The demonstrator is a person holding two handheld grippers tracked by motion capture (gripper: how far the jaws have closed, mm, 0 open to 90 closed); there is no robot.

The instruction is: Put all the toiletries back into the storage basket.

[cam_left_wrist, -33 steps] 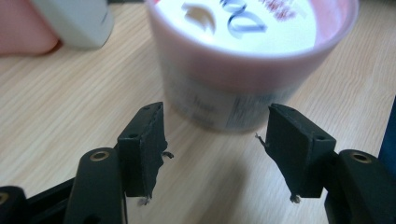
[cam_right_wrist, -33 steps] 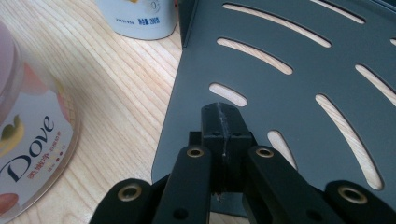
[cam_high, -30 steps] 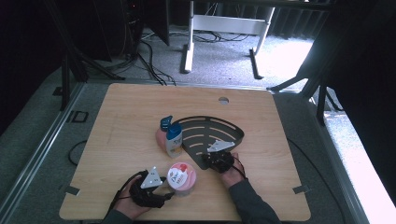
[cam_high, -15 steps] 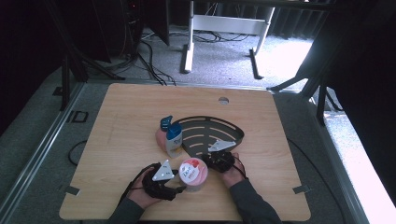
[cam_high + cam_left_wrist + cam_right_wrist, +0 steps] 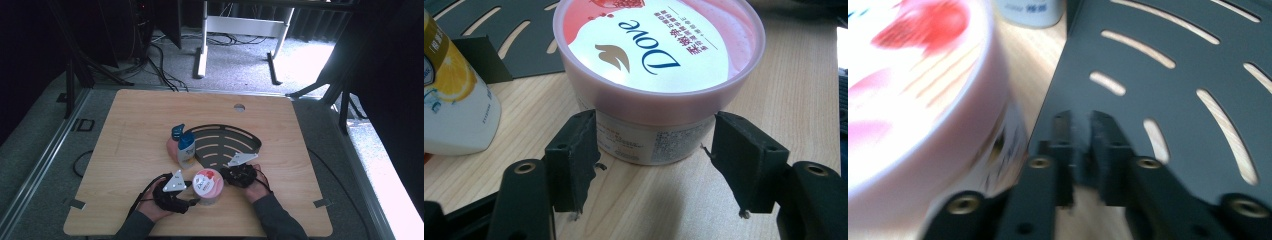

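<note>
Jaws of the left gripper (image 5: 651, 170) are standing spread apart on either side of the round pink plastic tub with the white Dove lid (image 5: 659, 70), flanking its lower wall; a sliver of light wood is showing between each jaw and the tub, so they are not clamping it. In the high view this left gripper (image 5: 192, 192) is sitting just left of the tub (image 5: 207, 186), near the front edge of the light wooden table (image 5: 130, 130). On the tub's other side, the right gripper (image 5: 232, 175) is resting with its tip at the near edge of the flat black fan-shaped slotted rack (image 5: 222, 142). In the right gripper view its jaws are pressing almost together around the rack's (image 5: 1168, 85) thin edge, pinching it at the right gripper (image 5: 1082, 150), while the tub (image 5: 913, 100) is looming blurred just to the left of them. Beyond the tub, the white bottle with the blue cap and lemon label (image 5: 186, 149) is standing against the rack's left end, with a pale pink object (image 5: 172, 146), too hidden to identify, touching its far side.
</note>
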